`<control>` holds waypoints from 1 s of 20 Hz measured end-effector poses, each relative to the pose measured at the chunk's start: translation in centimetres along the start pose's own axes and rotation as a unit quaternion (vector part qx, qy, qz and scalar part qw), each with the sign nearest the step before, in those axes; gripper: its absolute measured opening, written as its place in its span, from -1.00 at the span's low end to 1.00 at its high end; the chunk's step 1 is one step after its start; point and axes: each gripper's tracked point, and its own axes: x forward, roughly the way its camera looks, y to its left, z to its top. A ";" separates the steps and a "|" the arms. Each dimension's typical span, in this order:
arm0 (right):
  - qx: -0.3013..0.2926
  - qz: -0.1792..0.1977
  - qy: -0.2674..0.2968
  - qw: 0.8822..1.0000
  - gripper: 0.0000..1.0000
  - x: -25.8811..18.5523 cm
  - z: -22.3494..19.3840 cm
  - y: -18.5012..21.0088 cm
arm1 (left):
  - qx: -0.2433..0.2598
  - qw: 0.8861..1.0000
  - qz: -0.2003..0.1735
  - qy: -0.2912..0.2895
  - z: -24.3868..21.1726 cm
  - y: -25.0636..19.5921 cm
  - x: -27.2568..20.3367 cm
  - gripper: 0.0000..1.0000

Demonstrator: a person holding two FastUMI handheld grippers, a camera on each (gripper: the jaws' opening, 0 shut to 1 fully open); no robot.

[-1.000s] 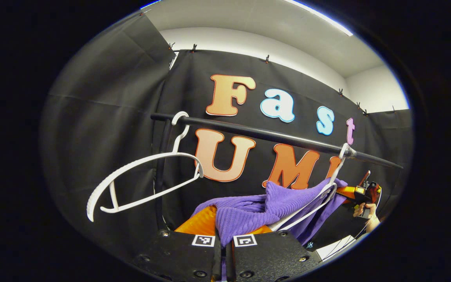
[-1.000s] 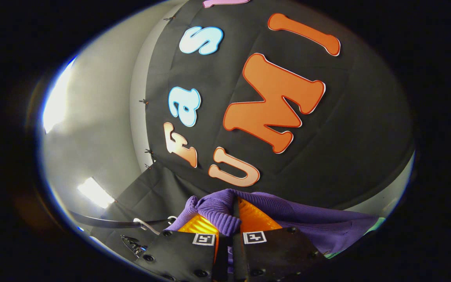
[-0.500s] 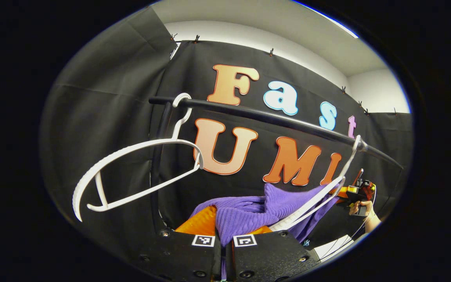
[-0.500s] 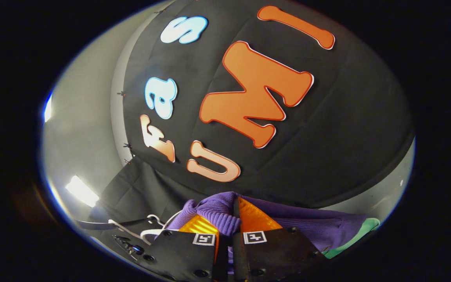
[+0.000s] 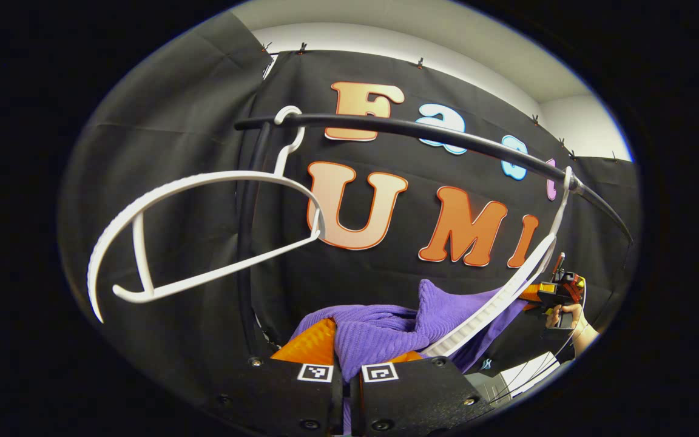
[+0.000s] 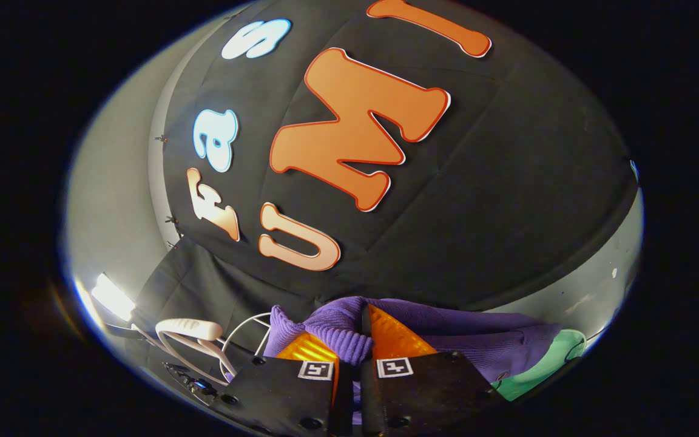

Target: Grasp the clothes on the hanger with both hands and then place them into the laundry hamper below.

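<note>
Both grippers are pinching the purple ribbed knit garment (image 5: 386, 331): in the left gripper view the left gripper (image 5: 345, 358) has its two fingers pressed together on a bunched fold of the cloth, and in the right gripper view the right gripper (image 6: 358, 340) is likewise clamped on a thick purple fold that rises between its fingers. The garment stretches between the two, its long axis running from the left gripper across to the right gripper, which shows far off in the left gripper view, gripped by a hand (image 5: 562, 315). The cloth lies partly over the white plastic hanger (image 5: 507, 297) that slants down from the black horizontal clothes rail (image 5: 422, 130); one shoulder of the hanger lies across the fabric, so the garment does not look fully free of it. A second, bare white plastic hanger (image 5: 204, 230) hangs from the rail's left end, well apart from the cloth. The laundry hamper lies below by the task's wording; a patch of green (image 6: 543, 358) at the lower edge of the right gripper view may belong to it, though that cannot be told. The coming move probably calls for drawing the cloth clear of the hanger's slanted arm, then lowering both ends together.
</note>
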 end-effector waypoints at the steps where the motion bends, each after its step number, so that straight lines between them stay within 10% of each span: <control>1: 0.000 -0.003 0.004 1.000 -0.75 0.1 -0.6 -0.3 | -0.003 1.000 0.008 0.006 -0.6 0.6 0.0 -0.92; 20: -0.028 -0.059 0.022 0.998 -0.75 -5.2 -10.7 -6.6 | -0.005 0.992 -0.022 0.123 -15.7 -3.6 -2.5 -0.92</control>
